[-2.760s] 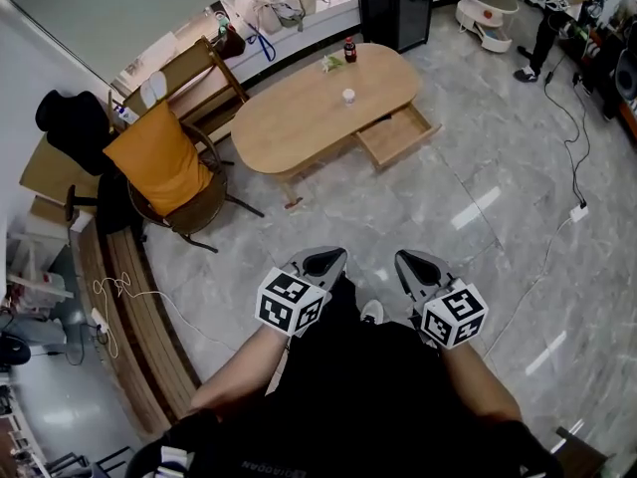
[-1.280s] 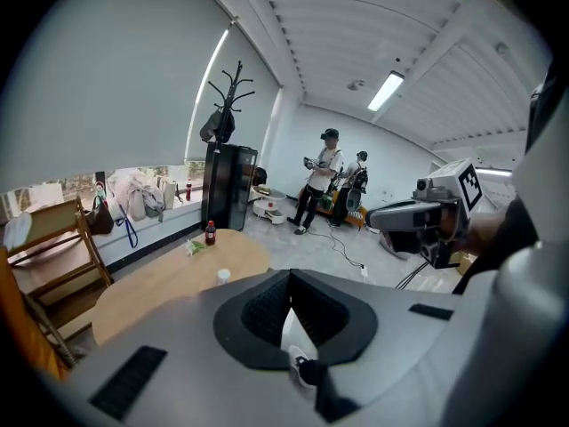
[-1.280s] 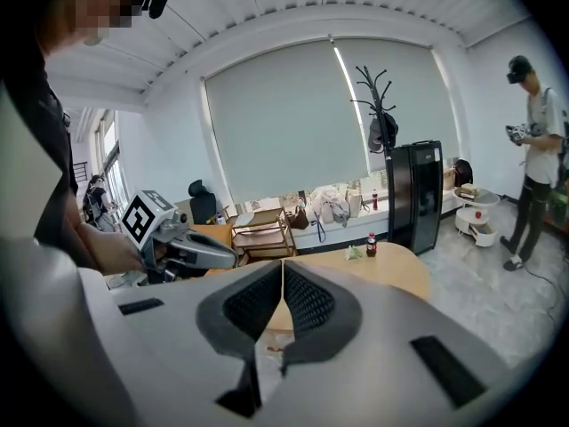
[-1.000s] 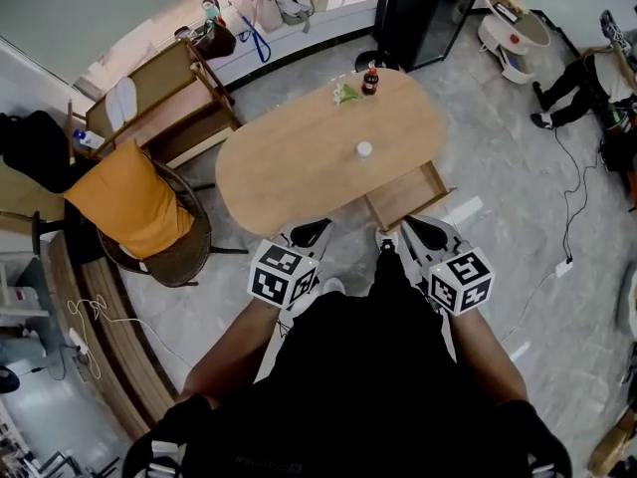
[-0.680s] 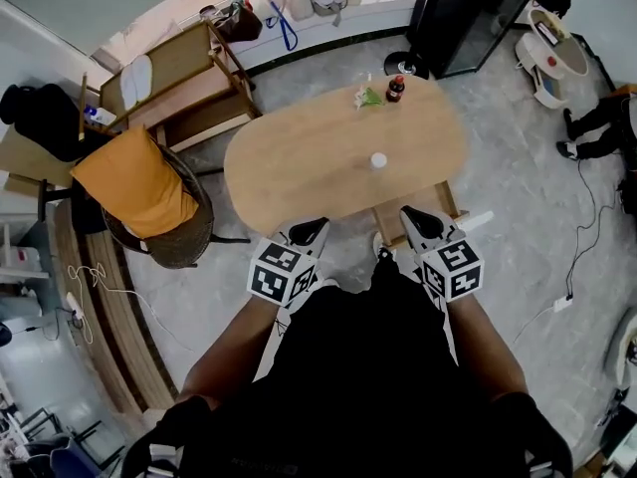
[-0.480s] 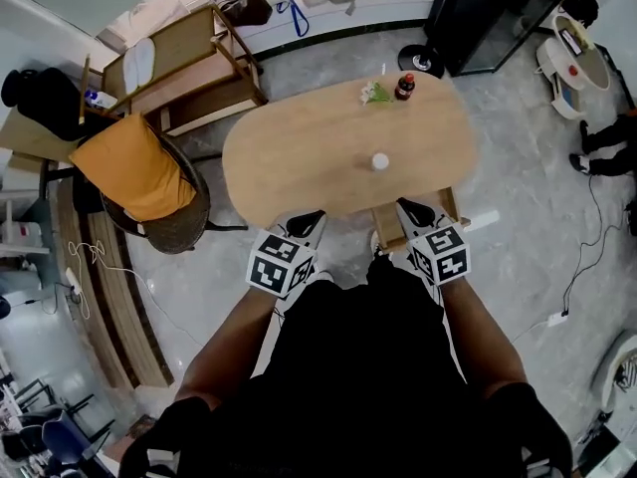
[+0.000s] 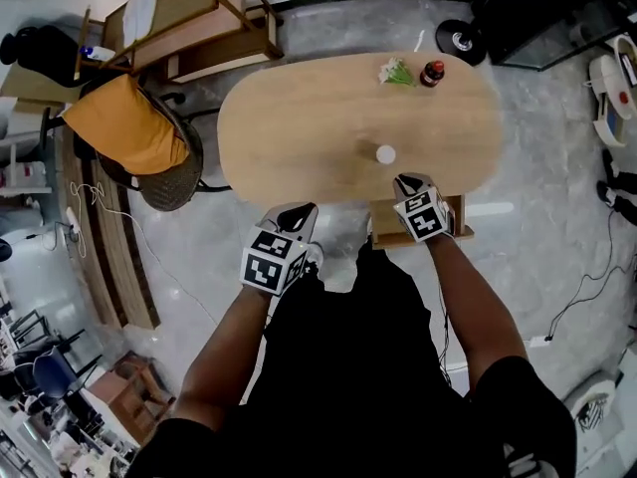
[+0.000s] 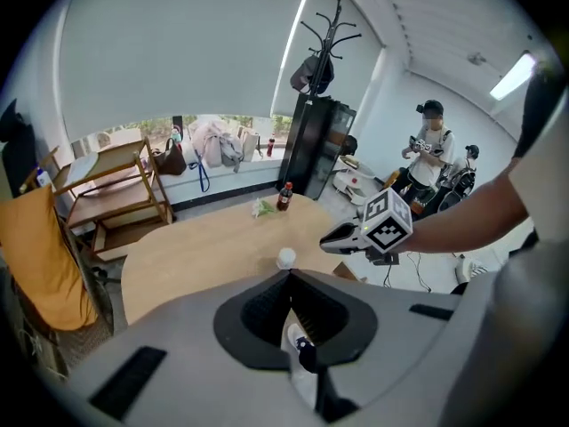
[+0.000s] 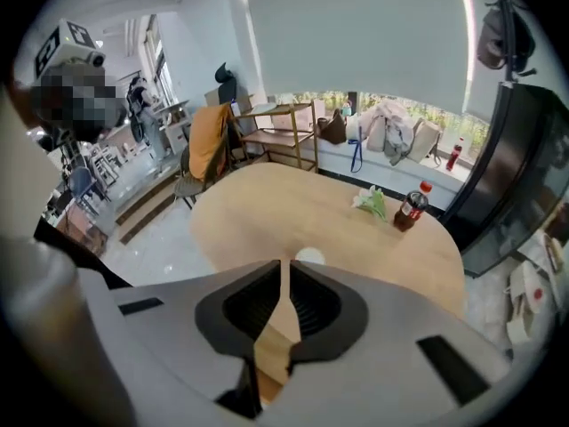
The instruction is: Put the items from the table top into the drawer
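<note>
An oval wooden table (image 7: 299, 127) carries a small white cup (image 7: 385, 153), a dark bottle with a red cap (image 7: 432, 73) and a green-and-white bundle (image 7: 396, 72). An open drawer (image 7: 460, 232) sticks out under the near edge. My right gripper (image 7: 406, 180) is shut and empty, over that edge just short of the cup (image 9: 308, 256). My left gripper (image 7: 302, 210) is shut and empty too, over the floor short of the table. From the left gripper view the cup (image 8: 285, 258) lies just past the jaw tips, and the right gripper (image 8: 351, 237) hangs to its right.
A wicker chair with an orange cushion (image 7: 134, 132) stands at the table's left end, a wooden rack (image 7: 189, 18) behind it. A black cabinet (image 7: 557, 8) is at the far right. A person (image 8: 431, 140) stands beyond the table. A cable (image 7: 587, 267) trails over the tiled floor.
I have walked up to the table. Both grippers have come forward and down; the right one has gone further, from beside my body to over the table's near edge by the drawer.
</note>
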The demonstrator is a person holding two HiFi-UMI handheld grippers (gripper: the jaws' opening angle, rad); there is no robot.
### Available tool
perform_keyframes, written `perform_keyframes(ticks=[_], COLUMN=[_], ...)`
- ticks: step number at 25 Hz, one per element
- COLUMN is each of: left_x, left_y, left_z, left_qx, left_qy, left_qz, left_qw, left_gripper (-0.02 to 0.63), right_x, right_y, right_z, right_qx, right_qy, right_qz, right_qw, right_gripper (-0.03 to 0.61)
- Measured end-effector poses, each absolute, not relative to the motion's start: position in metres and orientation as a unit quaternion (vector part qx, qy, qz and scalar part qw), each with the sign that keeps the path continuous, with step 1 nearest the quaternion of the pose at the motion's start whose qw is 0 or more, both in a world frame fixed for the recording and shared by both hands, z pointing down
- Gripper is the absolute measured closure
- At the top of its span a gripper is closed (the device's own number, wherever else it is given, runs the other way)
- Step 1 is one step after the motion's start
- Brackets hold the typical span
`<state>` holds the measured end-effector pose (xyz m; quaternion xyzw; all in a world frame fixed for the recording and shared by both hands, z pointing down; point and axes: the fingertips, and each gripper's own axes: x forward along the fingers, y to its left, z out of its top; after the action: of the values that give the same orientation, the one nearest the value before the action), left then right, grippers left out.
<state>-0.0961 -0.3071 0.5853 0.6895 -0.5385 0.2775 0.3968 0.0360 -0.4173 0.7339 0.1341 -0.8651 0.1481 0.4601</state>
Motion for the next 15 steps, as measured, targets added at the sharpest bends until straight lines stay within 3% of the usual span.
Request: perform_keyframes(ticks=[2, 4, 8, 11, 15], left_x=[-0.094, -0.092, -0.085, -0.079, -0.071], left_y=[-0.302, -0.296, -0.289, -0.285, -0.281], left_z=[0.599, 0.613, 0.634, 0.648, 0.661], left_qx=[0.676, 0.664, 0.649, 0.641, 0.634], left_qy=[-0.542, -0.543, -0.543, -0.541, -0.547], left_qz=[0.281, 0.286, 0.283, 0.282, 0.268], left_qw=[0.412, 0.427, 0.451, 0.467, 0.477], left_gripper=[0.609, 0.609, 0.609, 0.609, 0.609], right_x=[0.033, 0.029, 0.016, 0.002, -0.01], right_y=[-0.427, -0.436, -0.452, -0.459, -0.46], right_z=[0.763, 0.79, 0.833, 0.858, 0.884], right_qx=[0.114, 0.098, 0.08, 0.062, 0.032], right_qy=[-0.855, -0.847, -0.837, -0.832, -0.825], right_qz=[0.133, 0.126, 0.111, 0.101, 0.081], right_qw=[0.488, 0.507, 0.53, 0.542, 0.559], right_gripper=[0.553, 0.463, 0.435, 0.345, 0.328])
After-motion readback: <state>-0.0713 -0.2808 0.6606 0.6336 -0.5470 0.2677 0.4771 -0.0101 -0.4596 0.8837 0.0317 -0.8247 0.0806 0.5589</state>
